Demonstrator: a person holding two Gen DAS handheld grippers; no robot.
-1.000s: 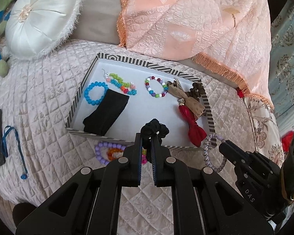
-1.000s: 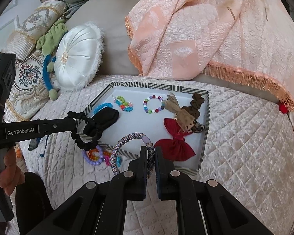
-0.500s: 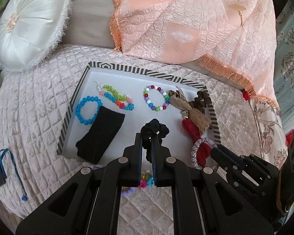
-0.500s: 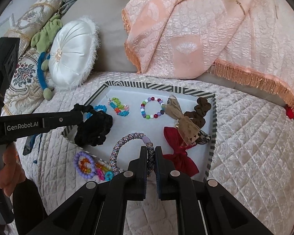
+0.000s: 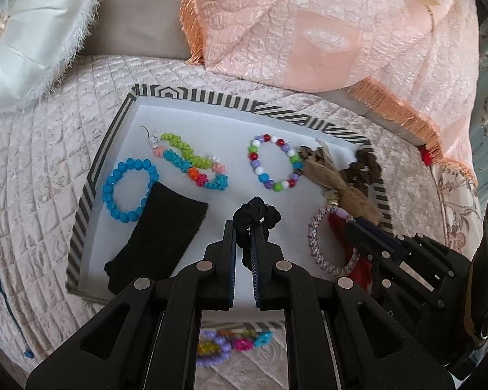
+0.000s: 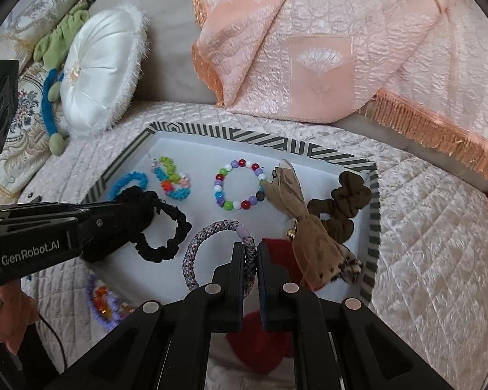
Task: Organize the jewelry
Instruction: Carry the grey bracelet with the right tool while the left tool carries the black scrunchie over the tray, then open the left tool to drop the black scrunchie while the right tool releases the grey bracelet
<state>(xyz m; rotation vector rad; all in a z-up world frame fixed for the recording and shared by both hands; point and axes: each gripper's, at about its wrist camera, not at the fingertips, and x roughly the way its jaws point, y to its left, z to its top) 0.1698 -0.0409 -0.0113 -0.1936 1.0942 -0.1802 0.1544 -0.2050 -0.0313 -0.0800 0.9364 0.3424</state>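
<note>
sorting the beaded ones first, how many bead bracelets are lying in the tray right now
3: a blue bracelet at the tray's left side, a twisted multicolour strand beside it, and a round mixed-bead bracelet mid-tray. Others may hide beneath the grippers.

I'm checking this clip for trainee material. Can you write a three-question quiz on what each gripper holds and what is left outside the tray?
1. True or false: the left gripper is shut on the black scrunchie.
2. What does the right gripper hold? A) blue bead bracelet B) braided cord bracelet C) red bow
3. Fill in: beaded bracelets in purple and mixed colours lie on the ____, outside the striped tray.

Key
1. True.
2. B: the braided cord bracelet; the blue bead bracelet and red bow lie in the tray.
3. Quilted cover; the beaded bracelets sit beside the tray's near edge.
</note>
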